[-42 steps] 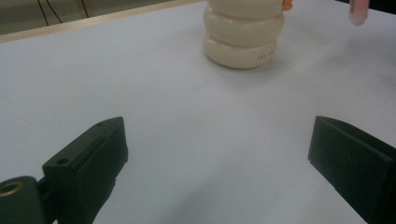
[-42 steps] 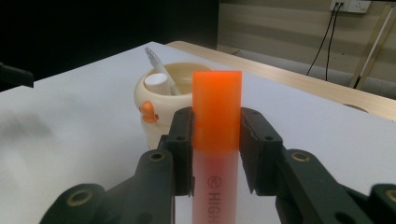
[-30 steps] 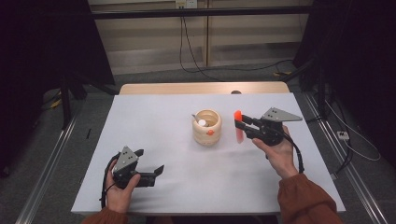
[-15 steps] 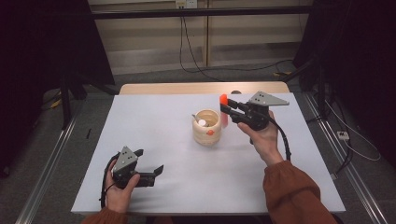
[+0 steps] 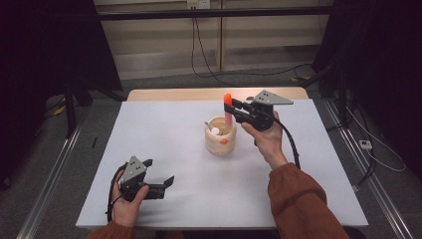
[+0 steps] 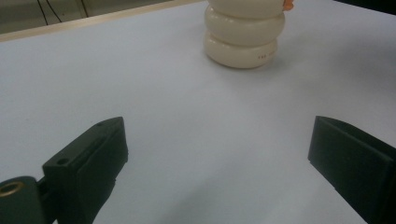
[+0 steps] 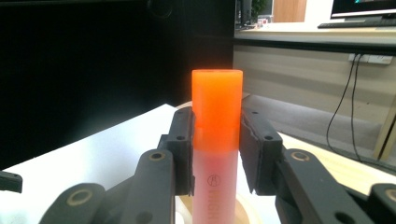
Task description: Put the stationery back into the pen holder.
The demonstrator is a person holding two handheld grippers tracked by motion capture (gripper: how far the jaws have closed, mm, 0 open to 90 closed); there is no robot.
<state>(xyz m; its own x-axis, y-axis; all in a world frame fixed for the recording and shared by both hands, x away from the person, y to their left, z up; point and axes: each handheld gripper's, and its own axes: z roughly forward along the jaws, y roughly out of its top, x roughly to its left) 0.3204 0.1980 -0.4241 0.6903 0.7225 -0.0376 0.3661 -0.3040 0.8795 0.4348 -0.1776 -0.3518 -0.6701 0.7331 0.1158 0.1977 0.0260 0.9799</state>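
Note:
My right gripper [image 5: 232,107] is shut on an upright highlighter [image 5: 228,108] with an orange cap and pale pink barrel, held just above the cream ribbed pen holder [image 5: 220,141] at the table's middle. The holder has a white item and a small orange dot on its side. In the right gripper view the highlighter [image 7: 216,140] stands clamped between my pads [image 7: 184,149]. My left gripper [image 5: 161,185] rests near the table's front left, open with nothing between its jaws; its view shows the holder [image 6: 244,39] farther off.
The white table [image 5: 164,134] has a wooden strip along its far edge. Dark curtains and cables lie beyond. Metal rails run along both sides of the table on the floor.
My right gripper carried the highlighter leftward and up, from the holder's right side to just above its rim. The left gripper stayed put.

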